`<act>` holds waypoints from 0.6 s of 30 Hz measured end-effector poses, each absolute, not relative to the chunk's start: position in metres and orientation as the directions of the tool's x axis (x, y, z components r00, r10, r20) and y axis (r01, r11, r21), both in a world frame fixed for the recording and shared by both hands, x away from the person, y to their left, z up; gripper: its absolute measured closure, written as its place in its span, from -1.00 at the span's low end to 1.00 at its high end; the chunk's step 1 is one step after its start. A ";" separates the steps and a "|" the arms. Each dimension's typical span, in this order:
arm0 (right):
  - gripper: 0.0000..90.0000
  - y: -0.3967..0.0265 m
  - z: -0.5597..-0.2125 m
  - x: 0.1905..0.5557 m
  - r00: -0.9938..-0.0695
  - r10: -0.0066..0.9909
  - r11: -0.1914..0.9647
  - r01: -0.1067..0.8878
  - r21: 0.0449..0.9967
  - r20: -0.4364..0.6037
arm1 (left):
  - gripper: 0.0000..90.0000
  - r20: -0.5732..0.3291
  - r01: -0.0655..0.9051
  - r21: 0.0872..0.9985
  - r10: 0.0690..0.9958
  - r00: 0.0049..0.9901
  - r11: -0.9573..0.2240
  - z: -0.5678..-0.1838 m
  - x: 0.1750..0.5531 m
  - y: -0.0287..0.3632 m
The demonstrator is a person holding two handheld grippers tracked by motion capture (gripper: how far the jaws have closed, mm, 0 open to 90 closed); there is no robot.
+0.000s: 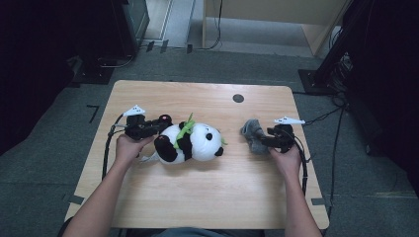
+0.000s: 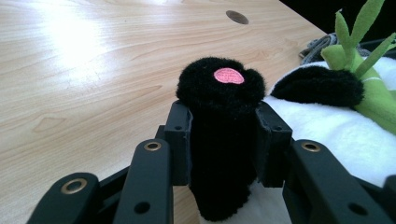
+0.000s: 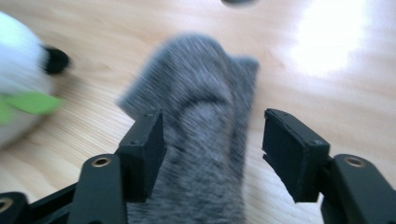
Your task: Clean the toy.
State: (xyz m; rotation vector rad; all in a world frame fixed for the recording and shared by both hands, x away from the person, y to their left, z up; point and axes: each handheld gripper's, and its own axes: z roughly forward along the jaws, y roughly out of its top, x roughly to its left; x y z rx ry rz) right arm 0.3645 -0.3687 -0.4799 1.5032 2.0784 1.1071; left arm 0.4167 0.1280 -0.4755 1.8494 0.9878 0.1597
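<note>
Panda's paw (image 2: 223,88) in left claw (image 2: 223,140).

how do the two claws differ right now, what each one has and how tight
The left claw is shut on the plush panda, its jaws pressed against both sides of a black paw with a pink pad. The right claw is open: its jaws straddle a grey sock, one touching the fabric, the other standing clear with bare table between. The panda is bulky and black-and-white; the sock is small and limp. Both claws are hand-held, low over the wooden table.

Black grippers (image 1: 148,127) with brass-ringed screw holes, white 3-cornered top plates (image 1: 134,110), trailing black cables (image 1: 105,150)
</note>
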 end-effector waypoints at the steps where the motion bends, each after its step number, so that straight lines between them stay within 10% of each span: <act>1: -0.14 -0.367 -0.476 0.362 -0.404 0.898 0.131 0.618 0.775 0.171 | 0.42 -0.305 0.557 0.812 0.686 0.660 -0.175 -0.476 0.417 0.128; 18: -0.19 -0.292 -0.467 0.353 -0.706 0.662 0.226 0.508 0.831 0.252 | 0.39 -0.292 0.534 0.828 0.680 0.672 -0.172 -0.480 0.421 0.125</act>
